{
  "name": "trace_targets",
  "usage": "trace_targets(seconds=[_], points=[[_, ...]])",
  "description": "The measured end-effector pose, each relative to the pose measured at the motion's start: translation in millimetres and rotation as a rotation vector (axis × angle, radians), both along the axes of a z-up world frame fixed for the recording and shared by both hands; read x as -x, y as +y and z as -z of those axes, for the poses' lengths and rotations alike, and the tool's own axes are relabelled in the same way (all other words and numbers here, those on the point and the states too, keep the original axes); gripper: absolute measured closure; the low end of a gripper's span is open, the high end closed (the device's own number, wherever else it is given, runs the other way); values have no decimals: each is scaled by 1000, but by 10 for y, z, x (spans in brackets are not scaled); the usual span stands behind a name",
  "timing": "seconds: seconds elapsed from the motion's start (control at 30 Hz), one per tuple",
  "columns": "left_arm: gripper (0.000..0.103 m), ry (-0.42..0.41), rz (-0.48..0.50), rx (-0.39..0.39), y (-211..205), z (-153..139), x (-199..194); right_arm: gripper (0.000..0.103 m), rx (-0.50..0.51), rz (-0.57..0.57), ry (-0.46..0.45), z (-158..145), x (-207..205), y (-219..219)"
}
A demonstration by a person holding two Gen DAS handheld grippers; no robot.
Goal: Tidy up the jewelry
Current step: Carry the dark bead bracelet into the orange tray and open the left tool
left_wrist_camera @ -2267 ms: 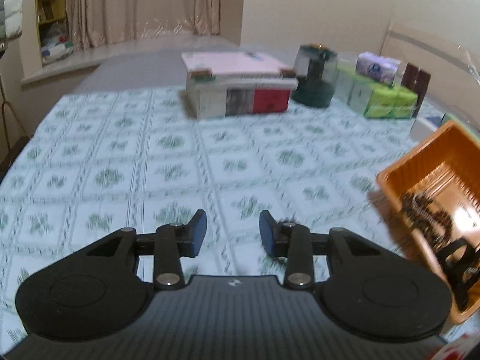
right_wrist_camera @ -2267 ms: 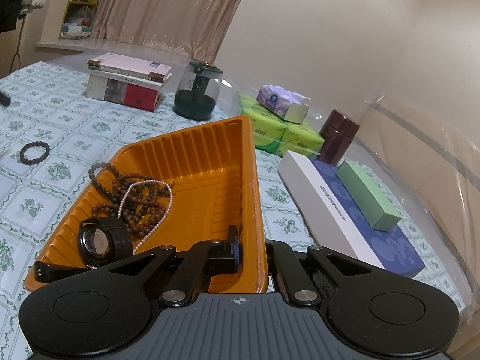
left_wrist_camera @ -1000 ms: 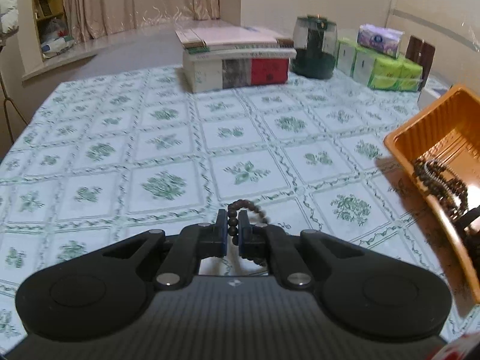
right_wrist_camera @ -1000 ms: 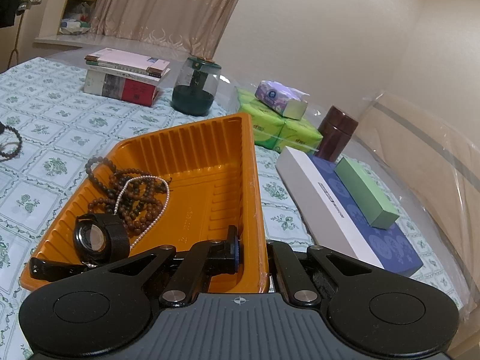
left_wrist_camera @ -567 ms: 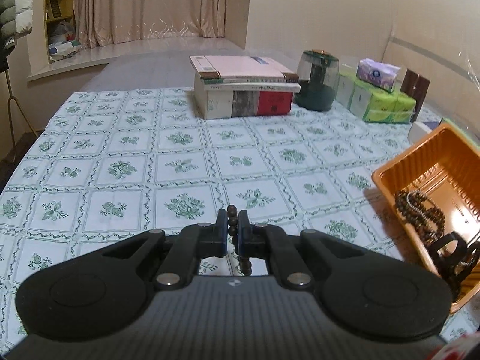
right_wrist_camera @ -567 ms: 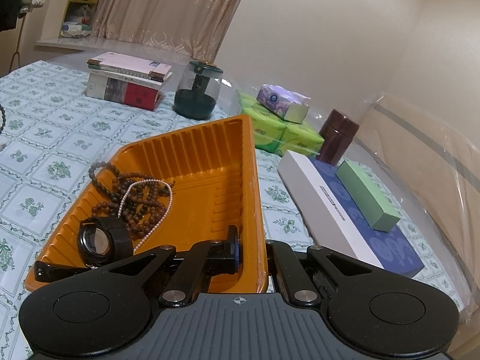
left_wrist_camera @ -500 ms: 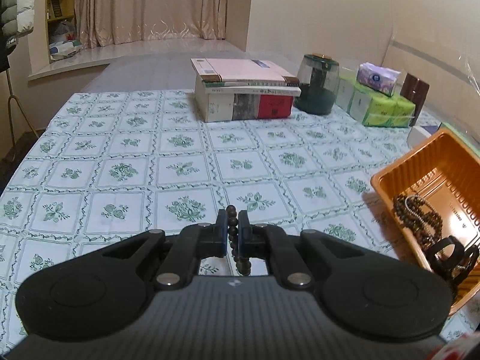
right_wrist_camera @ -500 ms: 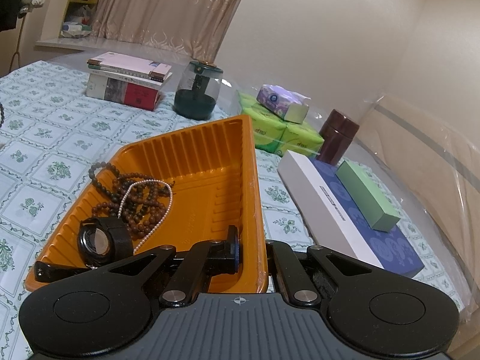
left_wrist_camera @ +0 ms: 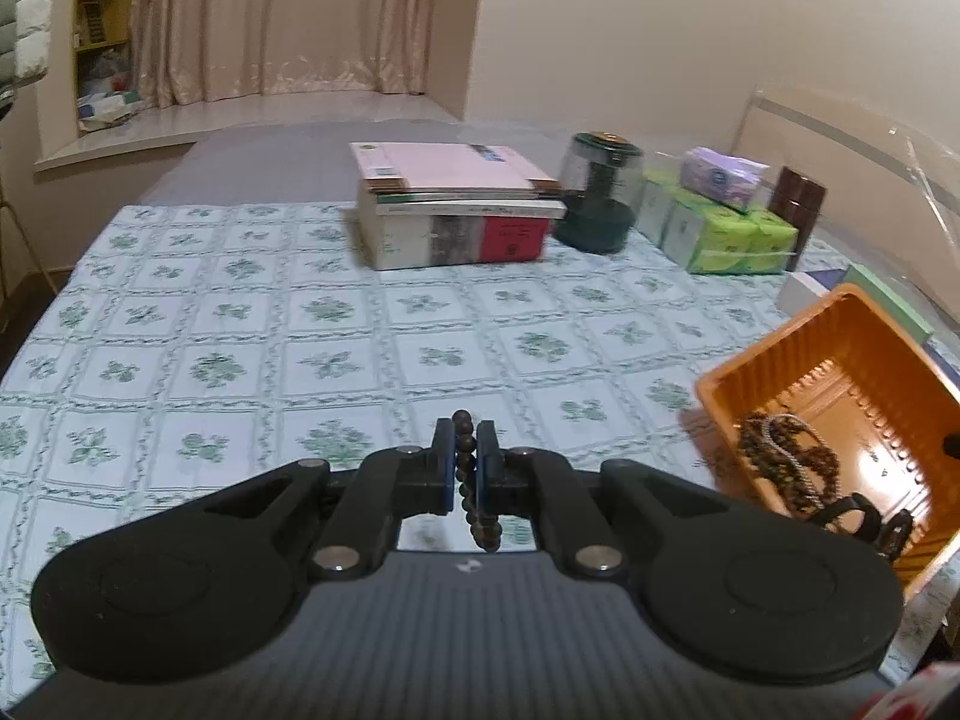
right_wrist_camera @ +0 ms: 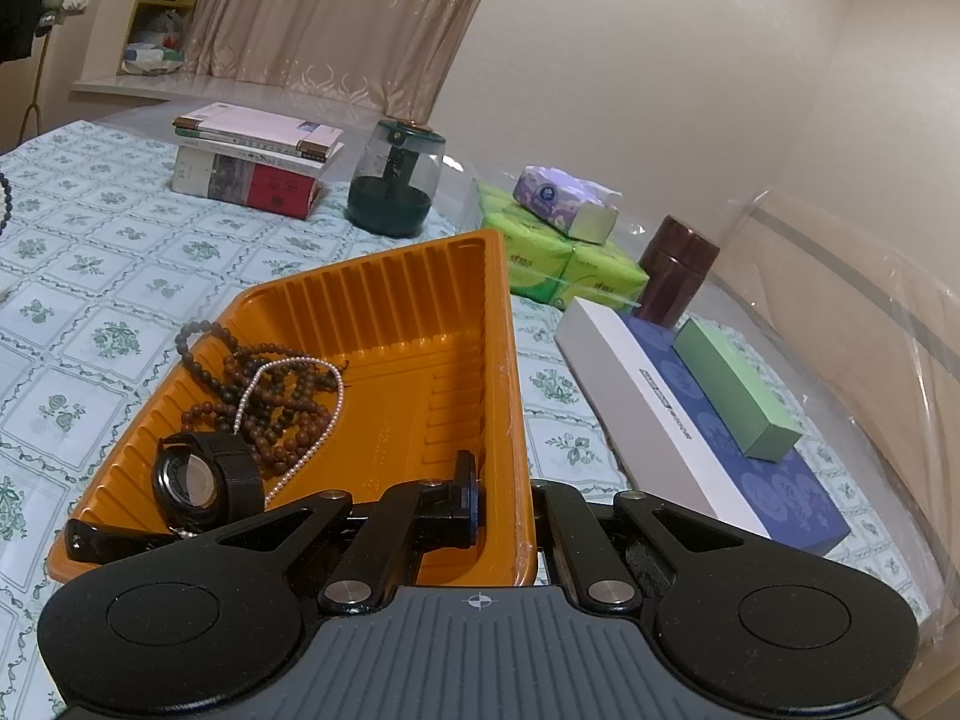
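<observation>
My left gripper [left_wrist_camera: 464, 457] is shut on a dark bead bracelet [left_wrist_camera: 483, 531], which hangs between the pads above the green-patterned tablecloth [left_wrist_camera: 240, 324]. To its right sits the orange tray [left_wrist_camera: 774, 354]. The right wrist view shows a heap of brown bead strands [right_wrist_camera: 270, 402], a pearl strand [right_wrist_camera: 336, 396] and a black watch [right_wrist_camera: 192, 480] in the orange tray [right_wrist_camera: 384, 276]. My right gripper [right_wrist_camera: 504, 510] is shut on the tray's near right wall, one finger [right_wrist_camera: 465, 498] inside and the other hidden behind the wall. Dark beads [right_wrist_camera: 5, 198] show at that view's left edge.
At the back of the table stand a stack of books [left_wrist_camera: 450, 210], a dark green glass jar [left_wrist_camera: 600, 204], green tissue packs [left_wrist_camera: 720, 234] and a brown canister [left_wrist_camera: 801, 204]. A white-and-blue box [right_wrist_camera: 690, 420] with a green box [right_wrist_camera: 738, 390] on it lies right of the tray.
The left gripper, open 2.3 s ago, has shut on the bracelet and lifted it off the cloth, rising through the last second. The right gripper and tray have kept still.
</observation>
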State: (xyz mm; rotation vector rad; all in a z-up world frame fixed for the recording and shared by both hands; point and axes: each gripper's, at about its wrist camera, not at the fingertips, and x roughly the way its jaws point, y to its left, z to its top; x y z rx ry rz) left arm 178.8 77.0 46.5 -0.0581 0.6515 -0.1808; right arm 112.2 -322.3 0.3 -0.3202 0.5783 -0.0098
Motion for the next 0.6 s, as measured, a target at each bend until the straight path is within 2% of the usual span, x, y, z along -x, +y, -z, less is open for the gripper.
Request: trace_targets(seconds=[0.33, 0.47, 0.6], points=[[98, 2, 145, 55, -644, -43, 72, 100, -15, -3, 11, 34, -28, -54], [98, 0, 202, 72, -913, -88, 71, 100, -61, -2, 30, 34, -75, -133], [98, -6, 257, 81, -1183, -136, 45, 100, -65, -13, 39, 41, -100, -160]])
